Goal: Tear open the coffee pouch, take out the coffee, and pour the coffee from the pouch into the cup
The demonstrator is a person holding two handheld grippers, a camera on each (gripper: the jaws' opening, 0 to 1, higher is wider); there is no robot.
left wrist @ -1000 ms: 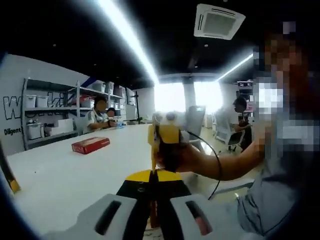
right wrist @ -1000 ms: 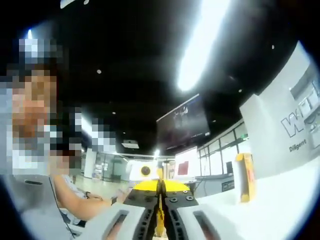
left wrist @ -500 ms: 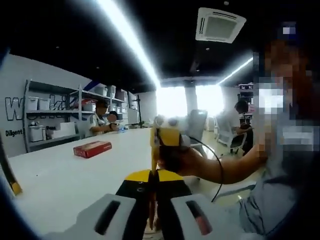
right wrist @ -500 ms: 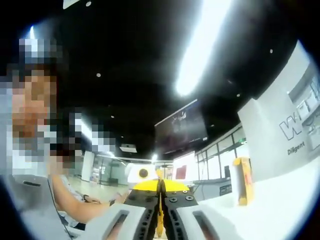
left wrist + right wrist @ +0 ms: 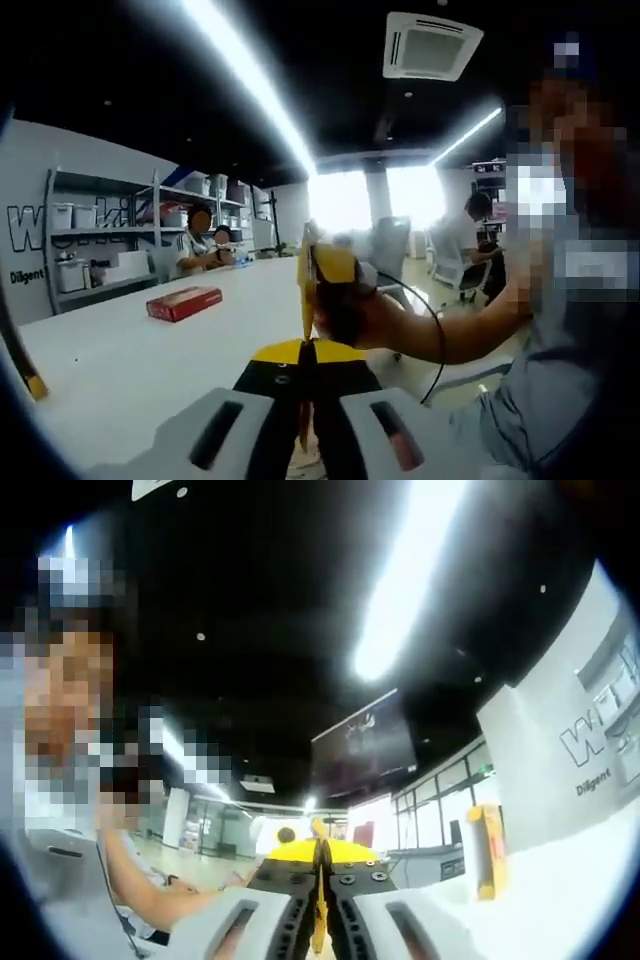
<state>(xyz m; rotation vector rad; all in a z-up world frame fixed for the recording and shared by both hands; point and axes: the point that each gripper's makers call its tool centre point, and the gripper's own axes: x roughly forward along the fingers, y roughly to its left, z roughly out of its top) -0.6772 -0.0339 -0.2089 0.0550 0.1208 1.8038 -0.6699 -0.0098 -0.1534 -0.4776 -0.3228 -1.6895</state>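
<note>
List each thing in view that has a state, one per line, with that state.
Left tongs: shut on the thin yellow coffee pouch.
Right tongs: shut on the same pouch.
Thin yellow coffee pouch: held edge-on between both tongs, above the table; whether it is torn, cannot tell.
Flat red box: lying closed on the white table.
Tall yellow carton: standing upright.

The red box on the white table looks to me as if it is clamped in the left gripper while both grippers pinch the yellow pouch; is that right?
Not quite. The red box lies free on the white table, far from both grippers, as the left gripper view shows. The left gripper and the right gripper are indeed each shut on the thin yellow pouch.
</note>
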